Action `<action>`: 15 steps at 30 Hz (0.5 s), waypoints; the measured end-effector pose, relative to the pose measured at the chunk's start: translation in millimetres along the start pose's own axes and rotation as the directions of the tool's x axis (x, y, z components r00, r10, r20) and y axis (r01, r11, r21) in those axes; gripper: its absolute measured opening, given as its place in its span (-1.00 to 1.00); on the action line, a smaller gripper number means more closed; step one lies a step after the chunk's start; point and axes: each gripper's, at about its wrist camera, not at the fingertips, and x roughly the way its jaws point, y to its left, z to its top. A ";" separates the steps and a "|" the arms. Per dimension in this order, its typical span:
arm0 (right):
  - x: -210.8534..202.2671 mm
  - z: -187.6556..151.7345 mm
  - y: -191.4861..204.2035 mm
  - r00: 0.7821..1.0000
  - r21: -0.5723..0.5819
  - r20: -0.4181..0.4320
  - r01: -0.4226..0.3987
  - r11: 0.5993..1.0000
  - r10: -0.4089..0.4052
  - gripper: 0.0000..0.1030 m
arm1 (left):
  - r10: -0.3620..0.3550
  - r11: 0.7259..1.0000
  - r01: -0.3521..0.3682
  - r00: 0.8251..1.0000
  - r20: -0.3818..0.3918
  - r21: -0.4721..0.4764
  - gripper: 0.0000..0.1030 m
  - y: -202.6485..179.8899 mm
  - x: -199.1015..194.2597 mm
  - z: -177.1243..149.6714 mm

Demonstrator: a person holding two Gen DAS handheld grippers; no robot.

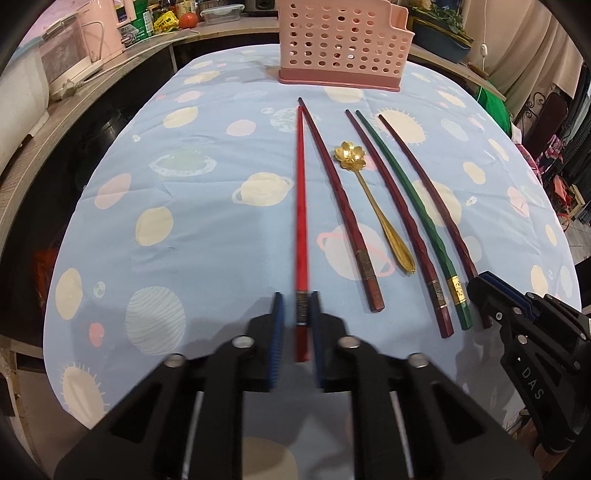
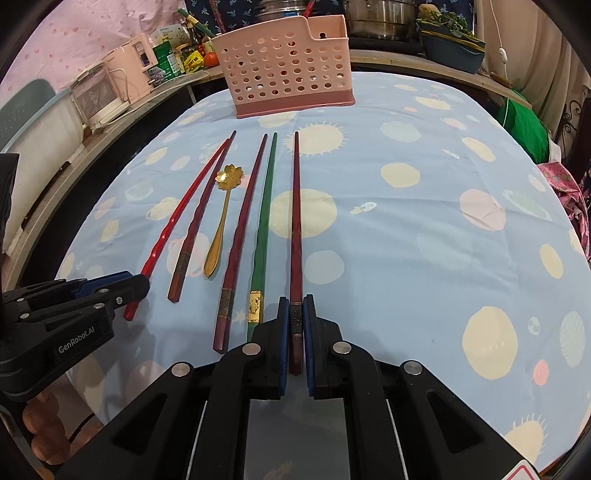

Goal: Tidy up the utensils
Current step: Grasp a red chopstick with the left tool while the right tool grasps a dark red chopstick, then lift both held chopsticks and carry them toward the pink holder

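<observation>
Several chopsticks and a gold flower-bowled spoon [image 1: 369, 192] [image 2: 221, 218] lie side by side on the blue planet-print cloth, pointing at a pink perforated holder [image 1: 343, 48] [image 2: 288, 74] at the far edge. My left gripper [image 1: 297, 299] [image 2: 135, 286] is shut on the banded near end of the bright red chopstick [image 1: 301, 203] [image 2: 177, 218], leftmost in the row. My right gripper [image 2: 296, 301] [image 1: 480, 280] is shut on the near end of the rightmost dark red chopstick [image 2: 295, 221] [image 1: 424, 184]. Two more dark red chopsticks and a green chopstick [image 1: 410, 206] [image 2: 264, 221] lie between them.
A wooden counter runs along the left with a pink-and-white appliance [image 1: 74, 48] [image 2: 110, 85] and food packets. Steel pots [image 2: 380, 14] and a planter stand behind the holder. The cloth's right half [image 2: 443, 221] carries no utensils. The table drops off at its rounded edges.
</observation>
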 end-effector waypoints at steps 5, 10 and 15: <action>-8.5 1.4 -1.2 1.000 0.006 0.013 -0.003 1.000 0.003 -0.86 | -0.017 1.000 0.017 1.000 -0.006 -0.010 -0.87 3.3 -5.3 0.7; -33.9 13.3 -5.5 0.998 0.031 0.065 -0.015 0.999 0.012 -0.86 | -0.034 0.999 0.035 0.999 0.035 -0.028 -0.87 8.0 -29.2 8.7; -69.0 38.3 -13.0 0.988 0.070 0.149 -0.045 0.997 0.034 -0.86 | -0.050 0.997 0.057 0.991 0.122 -0.054 -0.87 15.6 -66.6 28.5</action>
